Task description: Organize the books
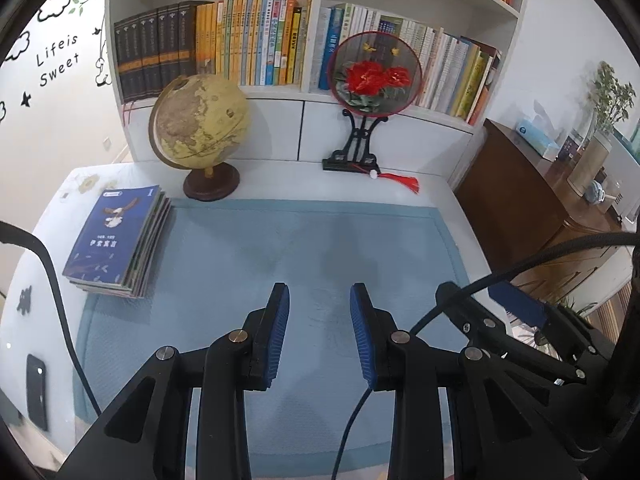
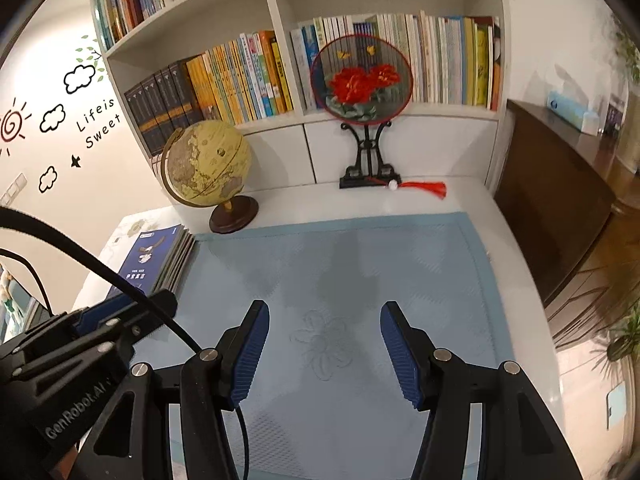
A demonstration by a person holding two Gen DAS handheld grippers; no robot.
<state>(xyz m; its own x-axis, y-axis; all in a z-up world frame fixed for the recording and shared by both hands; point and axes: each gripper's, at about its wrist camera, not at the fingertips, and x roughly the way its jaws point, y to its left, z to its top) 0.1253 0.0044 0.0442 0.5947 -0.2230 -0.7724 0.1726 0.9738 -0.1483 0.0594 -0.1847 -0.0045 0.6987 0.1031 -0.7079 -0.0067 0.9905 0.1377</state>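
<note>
The left tongs (image 1: 320, 308) hang nearest, narrowly parted, gripping nothing above the blue mat (image 1: 248, 264). Far left of them, the stack of books (image 1: 116, 240) lies flat on the counter (image 1: 432, 192), with the globe (image 1: 200, 124) just behind it. To the right, the right tongs (image 2: 324, 328) stand wider apart, equally empty.

Blue-cover book stack (image 1: 118, 240) lies flat, left desk, beside mat.

Home study: bookshelf (image 1: 304, 40), globe (image 1: 200, 124), desk (image 1: 400, 188)
</note>
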